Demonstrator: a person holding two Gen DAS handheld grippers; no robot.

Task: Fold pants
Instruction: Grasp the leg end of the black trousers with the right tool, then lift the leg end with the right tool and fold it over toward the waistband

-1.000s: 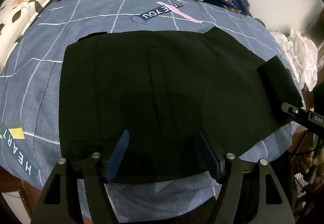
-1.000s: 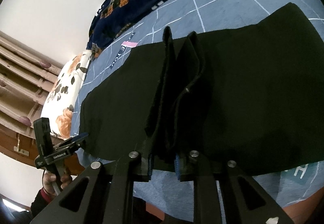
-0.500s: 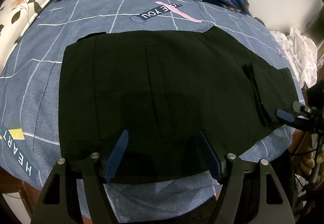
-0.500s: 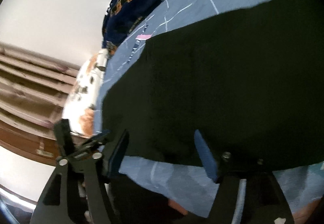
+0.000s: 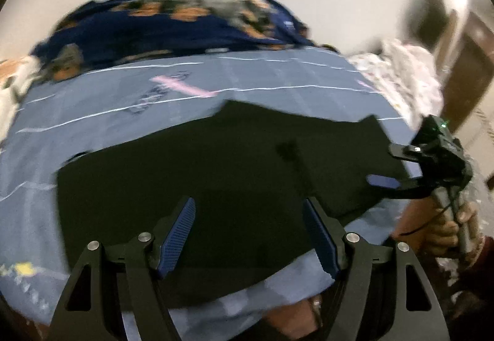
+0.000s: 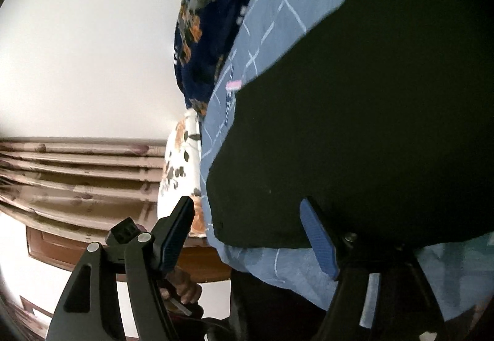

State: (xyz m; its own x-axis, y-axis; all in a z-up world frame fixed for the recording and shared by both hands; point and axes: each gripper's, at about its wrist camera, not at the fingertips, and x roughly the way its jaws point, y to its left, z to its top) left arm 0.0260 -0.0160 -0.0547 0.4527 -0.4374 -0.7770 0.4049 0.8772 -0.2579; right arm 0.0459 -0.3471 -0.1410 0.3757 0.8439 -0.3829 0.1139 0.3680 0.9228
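Lying flat beyond open left hand-held gripper (image 5: 248, 236): pants (image 5: 216, 174).

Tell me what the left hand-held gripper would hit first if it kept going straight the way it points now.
Most likely the black pants: they fill the space ahead of the open left hand-held gripper, lying flat on the blue bedsheet. Nothing shows between its fingers. Depth is hard to judge in the blurred view.

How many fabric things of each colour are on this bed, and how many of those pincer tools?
Black pants: 1
Blue checked bedsheet: 1
Navy dog-print blanket: 1
White floral pillow: 1
White crumpled cloth: 1
Pincer tools, left gripper and right gripper, both open and empty: 2
Total: 7
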